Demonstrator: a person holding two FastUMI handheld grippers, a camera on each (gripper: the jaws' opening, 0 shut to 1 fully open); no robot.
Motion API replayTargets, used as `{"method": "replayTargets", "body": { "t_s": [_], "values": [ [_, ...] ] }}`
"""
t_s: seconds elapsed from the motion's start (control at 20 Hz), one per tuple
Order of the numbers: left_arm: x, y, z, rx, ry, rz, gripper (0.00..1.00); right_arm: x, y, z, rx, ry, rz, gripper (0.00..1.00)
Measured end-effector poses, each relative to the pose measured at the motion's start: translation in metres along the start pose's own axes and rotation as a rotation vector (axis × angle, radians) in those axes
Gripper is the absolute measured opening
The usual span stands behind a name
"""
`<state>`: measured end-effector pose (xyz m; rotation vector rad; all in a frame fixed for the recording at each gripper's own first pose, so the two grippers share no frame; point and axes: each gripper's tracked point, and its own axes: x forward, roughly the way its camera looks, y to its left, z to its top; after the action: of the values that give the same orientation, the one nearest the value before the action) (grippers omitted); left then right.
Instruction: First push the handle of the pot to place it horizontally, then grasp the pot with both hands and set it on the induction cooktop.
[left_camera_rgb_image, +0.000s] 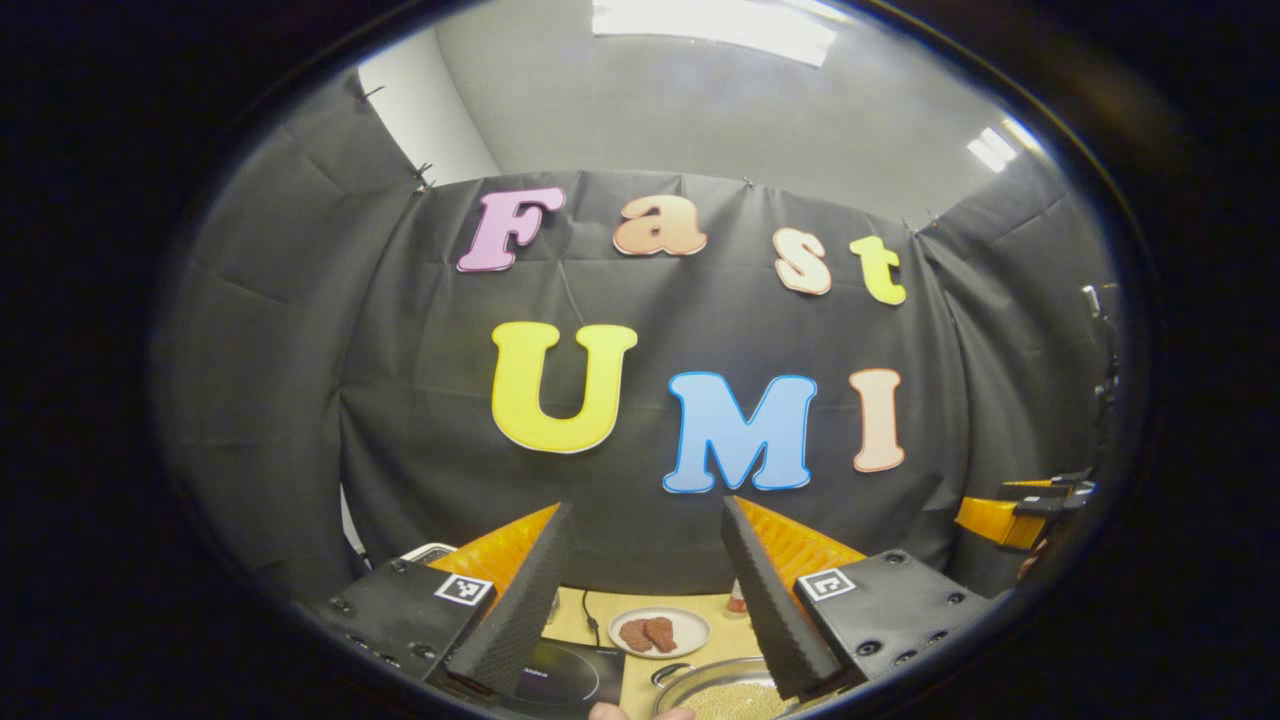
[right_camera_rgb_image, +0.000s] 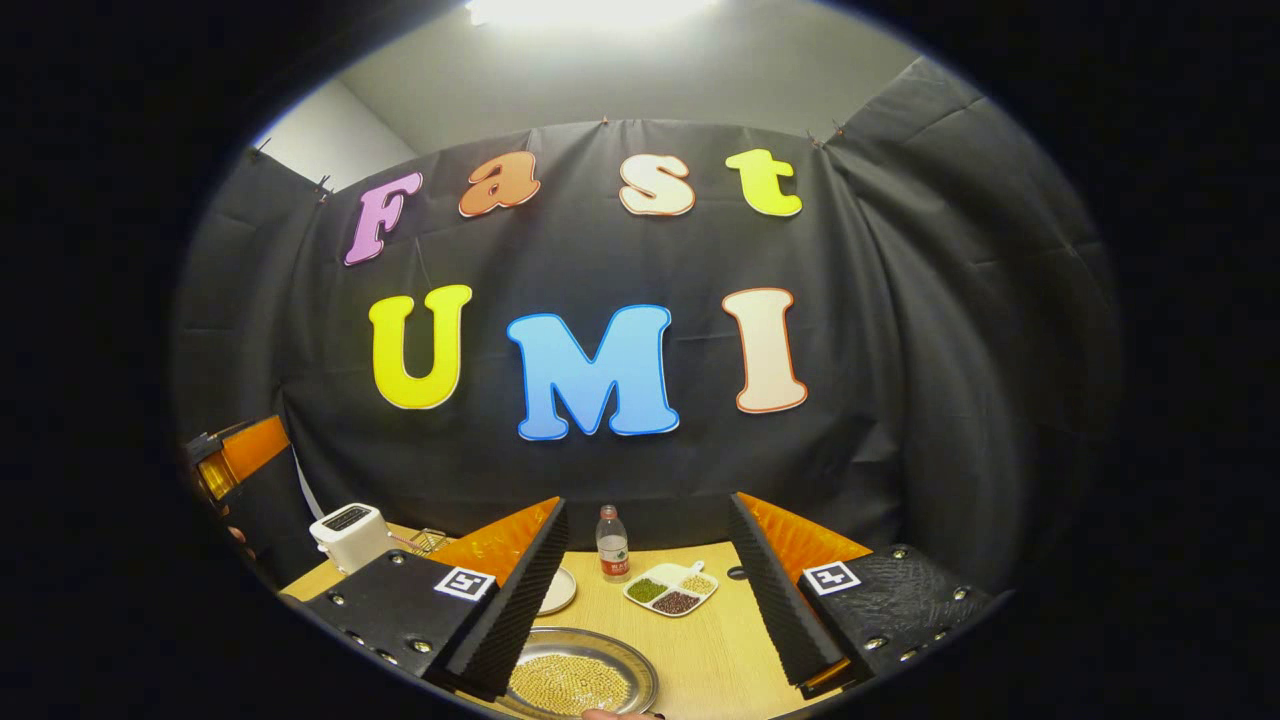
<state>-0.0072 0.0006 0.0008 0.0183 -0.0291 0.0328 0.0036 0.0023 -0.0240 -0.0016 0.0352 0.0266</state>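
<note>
Pot (right_camera_rgb_image: 580, 680), round metal, shallow, filled with small yellowish beans

Not much readable text here, honestly. The induction cooktop (left_camera_rgb_image: 560, 680) has a small pale word printed on its dark glass, but it's too blurry to make out, and the water bottle (right_camera_rgb_image: 612, 545) wears a red label that's too tiny to read. Each hand-held gripper just carries square black-and-white coded markers (left_camera_rgb_image: 466, 589), no letters.
</note>
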Motion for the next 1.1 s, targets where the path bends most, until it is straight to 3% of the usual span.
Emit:
{"method": "replayTargets", "body": {
  "t_s": [0.05,0.1,0.15,0.45,0.5,0.55,0.6,0.65,0.7,0.75,0.8,0.85,0.9,1.0,1.05,1.1],
  "values": [
    [-0.001,-0.001,-0.001,0.002,0.002,-0.003,0.95,-0.001,-0.001,-0.005,-0.002,0.010,0.003,0.96],
    [-0.004,-0.002,-0.002,0.003,0.002,-0.005,0.99,-0.001,0.000,-0.009,-0.004,0.019,0.008,0.96],
    [-0.005,-0.003,-0.003,0.001,0.005,-0.007,0.92,-0.002,0.000,-0.014,-0.004,0.031,0.009,0.96],
    [-0.012,-0.009,-0.017,0.005,0.033,-0.011,0.99,-0.010,0.002,-0.072,0.007,0.157,0.044,0.96],
    [-0.014,-0.009,-0.019,0.006,0.036,-0.012,0.92,-0.012,0.003,-0.084,0.012,0.185,0.055,0.96],
    [-0.016,-0.010,-0.021,0.007,0.040,-0.012,0.92,-0.015,0.004,-0.096,0.016,0.217,0.063,0.91],
    [-0.017,-0.010,-0.022,0.007,0.044,-0.012,0.99,-0.017,0.005,-0.109,0.018,0.247,0.071,0.96],
    [-0.017,-0.011,-0.025,0.006,0.050,-0.012,0.98,-0.020,0.006,-0.123,0.019,0.278,0.082,0.91],
    [-0.019,-0.012,-0.028,0.005,0.057,-0.012,0.97,-0.024,0.007,-0.135,0.016,0.313,0.087,0.96],
    [-0.021,-0.013,-0.032,0.004,0.063,-0.013,0.96,-0.024,0.008,-0.151,0.018,0.352,0.093,0.91],
    [-0.021,-0.014,-0.032,0.003,0.068,-0.013,0.95,-0.031,0.012,-0.162,0.021,0.392,0.112,0.78],
    [-0.023,-0.015,-0.037,0.003,0.073,-0.013,0.95,-0.036,0.014,-0.176,0.017,0.431,0.120,0.78],
    [-0.022,-0.016,-0.039,0.003,0.079,-0.014,0.99,-0.038,0.015,-0.191,0.017,0.474,0.131,0.61],
    [-0.024,-0.017,-0.042,0.004,0.086,-0.016,0.96,-0.045,0.025,-0.225,0.010,0.573,0.177,0.44],
    [-0.025,-0.018,-0.043,0.006,0.087,-0.016,0.96,-0.049,0.024,-0.244,0.001,0.632,0.165,0.45],
    [-0.025,-0.019,-0.042,0.008,0.088,-0.016,0.97,-0.065,0.023,-0.246,0.007,0.686,0.193,0.12]
  ]
}}
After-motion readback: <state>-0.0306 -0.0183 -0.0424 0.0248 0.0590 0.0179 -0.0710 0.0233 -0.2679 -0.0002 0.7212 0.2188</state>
